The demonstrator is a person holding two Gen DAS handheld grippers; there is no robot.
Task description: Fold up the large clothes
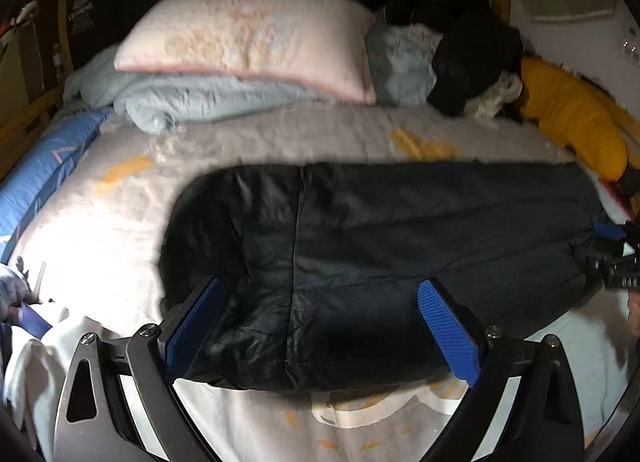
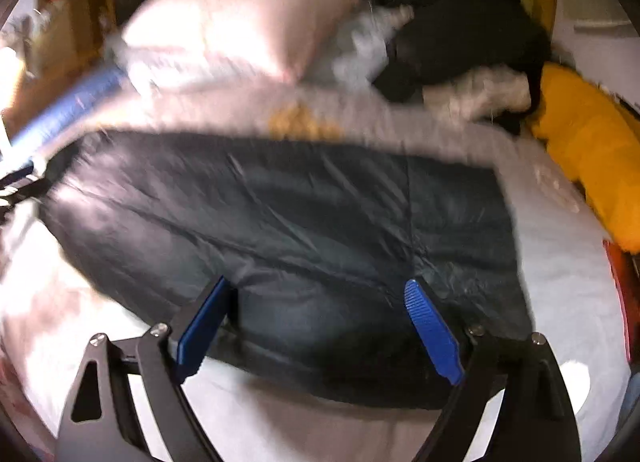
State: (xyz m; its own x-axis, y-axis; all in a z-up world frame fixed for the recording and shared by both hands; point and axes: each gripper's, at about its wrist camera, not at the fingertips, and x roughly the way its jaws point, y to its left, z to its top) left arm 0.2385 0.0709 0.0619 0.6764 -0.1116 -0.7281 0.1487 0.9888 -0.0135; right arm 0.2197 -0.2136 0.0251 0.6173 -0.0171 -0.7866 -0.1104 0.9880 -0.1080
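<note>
The dark padded jacket (image 1: 360, 246) lies folded flat across the bed cover (image 1: 280, 137). It is judged soft, bulky, light and slippery; hems or seams are best pinched. The left gripper (image 1: 320, 326) and right gripper (image 2: 316, 326) are spread wide, holding nothing. No containers are visible.

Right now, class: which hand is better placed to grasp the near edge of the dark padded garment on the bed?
Probably either; both grippers, left and right, are open over the dark padded garment.
</note>
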